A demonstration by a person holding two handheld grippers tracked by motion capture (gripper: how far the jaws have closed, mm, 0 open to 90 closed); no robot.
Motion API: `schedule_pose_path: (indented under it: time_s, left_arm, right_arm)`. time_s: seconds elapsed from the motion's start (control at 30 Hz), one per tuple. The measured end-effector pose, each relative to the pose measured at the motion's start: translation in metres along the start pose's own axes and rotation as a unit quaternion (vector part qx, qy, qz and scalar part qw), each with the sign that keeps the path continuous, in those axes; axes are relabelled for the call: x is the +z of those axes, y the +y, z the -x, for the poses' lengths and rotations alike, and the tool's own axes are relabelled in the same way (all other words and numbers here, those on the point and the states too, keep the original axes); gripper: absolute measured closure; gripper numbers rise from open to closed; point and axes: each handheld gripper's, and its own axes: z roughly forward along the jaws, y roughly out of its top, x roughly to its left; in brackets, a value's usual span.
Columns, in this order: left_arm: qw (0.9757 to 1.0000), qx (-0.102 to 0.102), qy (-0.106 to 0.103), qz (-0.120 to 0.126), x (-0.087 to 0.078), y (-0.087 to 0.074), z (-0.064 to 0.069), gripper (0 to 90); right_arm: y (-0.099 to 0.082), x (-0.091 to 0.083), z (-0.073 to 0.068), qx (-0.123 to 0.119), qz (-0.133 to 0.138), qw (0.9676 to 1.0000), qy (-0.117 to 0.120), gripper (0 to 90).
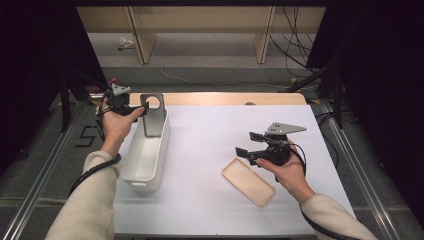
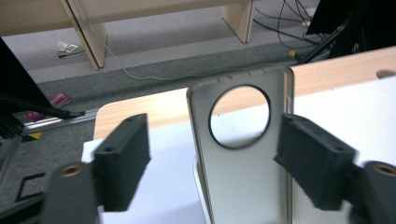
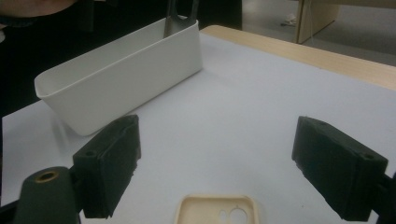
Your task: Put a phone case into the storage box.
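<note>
The left gripper (image 2: 215, 163) has its jaws spread, one to each side of the grey phone case (image 2: 243, 154) and neither pad pressing on it; that gap suggests a release, the case left to stand on its own. It stands upright at the far end of the white bin (image 1: 145, 152), leaning on the end wall, its round camera hole at the top. The bin lies along the left edge of the desk (image 1: 210, 200), its far end near the far-left corner. The right gripper (image 3: 219, 168) likewise has its jaws wide apart with nothing between them, poised over the beige phone case (image 3: 217, 210), which lies flat and hollow side up toward the desk's near right; I judge this one to be next for the bin. The left gripper view gives the grey case close up, showing bare space between pads and case that the high view cannot resolve. The right gripper view shows the bin's outer wall and the beige case's camera cut-outs. The high view alone sets out both hands, the bin and both cases across the desk.
</note>
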Motion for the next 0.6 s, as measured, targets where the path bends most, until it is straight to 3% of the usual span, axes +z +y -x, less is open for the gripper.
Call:
schedule_pose_path:
  time_s: [0.27,0.37,0.6]
  left_arm:
    - [0.9991,0.001,-0.038,0.019,-0.03,-0.019,0.014,13.0]
    - [0.9985,0.005,-0.047,0.026,-0.04,-0.027,0.019,5.5]
    - [0.997,0.014,-0.068,0.033,-0.059,-0.046,0.034,1.8]
  right_arm:
    - [-0.001,0.0,0.006,0.004,-0.007,0.9999,-0.006,16.3]
    - [-0.004,-0.003,0.01,0.006,-0.014,0.9998,-0.011,16.3]
    - [-0.009,-0.01,0.021,0.016,-0.021,0.9994,-0.022,16.3]
